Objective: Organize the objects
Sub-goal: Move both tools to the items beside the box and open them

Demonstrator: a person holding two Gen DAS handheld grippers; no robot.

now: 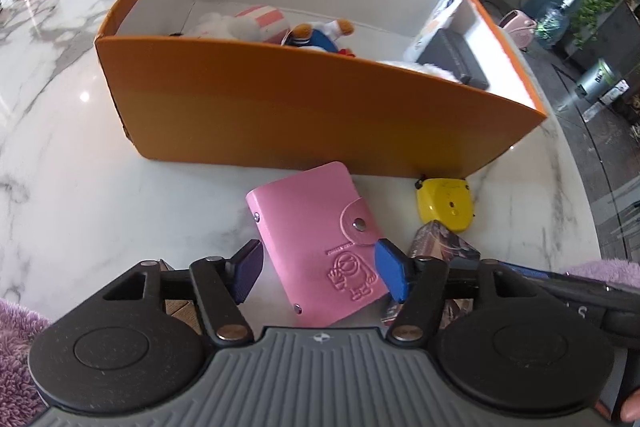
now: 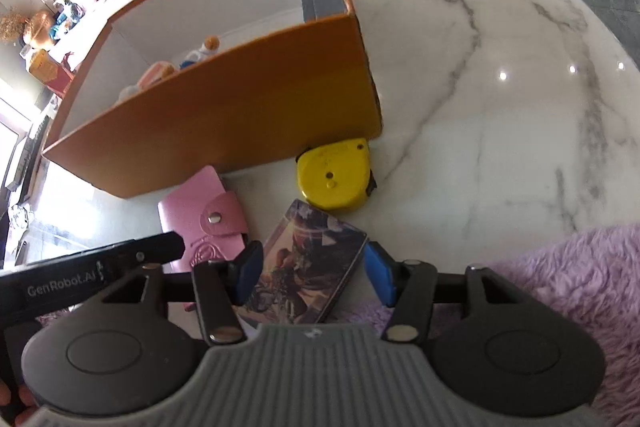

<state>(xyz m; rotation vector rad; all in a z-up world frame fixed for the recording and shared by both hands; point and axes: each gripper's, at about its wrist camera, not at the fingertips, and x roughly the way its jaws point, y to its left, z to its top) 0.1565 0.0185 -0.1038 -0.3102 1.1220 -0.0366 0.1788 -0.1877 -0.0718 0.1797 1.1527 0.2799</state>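
Straddling the pink card holder [image 1: 320, 247] with my spread left gripper [image 1: 318, 269] and the picture box [image 2: 308, 263] with my spread right gripper [image 2: 314, 269], I am judging both need squeezing, then lifting ahead into the orange box [image 1: 280, 107].

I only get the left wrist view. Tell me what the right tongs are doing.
Observer: The right tongs are open, with one pad on each side of a picture-printed box, not closed on it.
Operator: Report what lies right of that box.
Observer: A purple fluffy cloth spreads over the near part of the marble table.
Operator: Now check the yellow tape measure.
Observer: The yellow tape measure lies flat at the near right corner of the orange box. A black part shows on its right edge.
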